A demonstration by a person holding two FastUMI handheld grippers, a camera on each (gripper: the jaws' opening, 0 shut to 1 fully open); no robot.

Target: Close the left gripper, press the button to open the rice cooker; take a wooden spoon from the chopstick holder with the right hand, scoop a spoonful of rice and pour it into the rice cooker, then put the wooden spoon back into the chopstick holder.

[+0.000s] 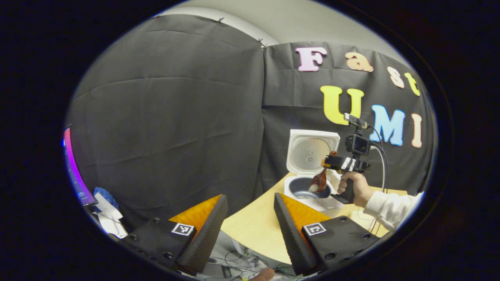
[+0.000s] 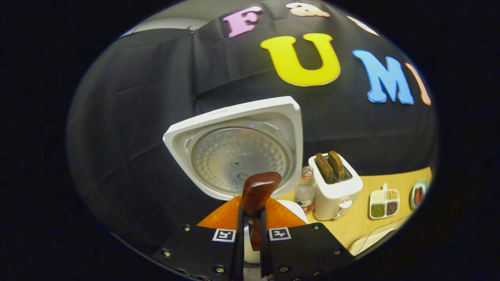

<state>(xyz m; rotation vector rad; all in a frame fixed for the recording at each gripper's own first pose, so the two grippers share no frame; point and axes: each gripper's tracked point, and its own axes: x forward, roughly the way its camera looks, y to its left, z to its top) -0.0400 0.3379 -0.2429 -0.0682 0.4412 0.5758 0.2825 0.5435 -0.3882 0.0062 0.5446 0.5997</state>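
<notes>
The white rice cooker (image 1: 308, 195) stands open on the wooden table, its lid (image 1: 312, 150) raised. A hand holds my right gripper (image 1: 327, 163) just above the pot, shut on the handle of the wooden spoon (image 1: 319, 180). The spoon's bowl hangs tilted over the inner pot with white rice (image 1: 313, 188) on it. In the right gripper view the spoon handle (image 2: 256, 193) sticks up between the shut fingers of my right gripper (image 2: 252, 220), with the lid's inside (image 2: 242, 154) right behind it. My left gripper (image 1: 250, 218) is open and holds nothing, near the table's left edge, well short of the cooker.
To the right of the cooker stand a small bottle (image 2: 305, 190), a white toaster (image 2: 336, 191) with bread in it, a divided plate (image 2: 384, 203) of grains and a small dish (image 2: 418, 195). Cables lie on the floor below the table edge (image 1: 250, 238). A lit screen (image 1: 74, 171) is at far left.
</notes>
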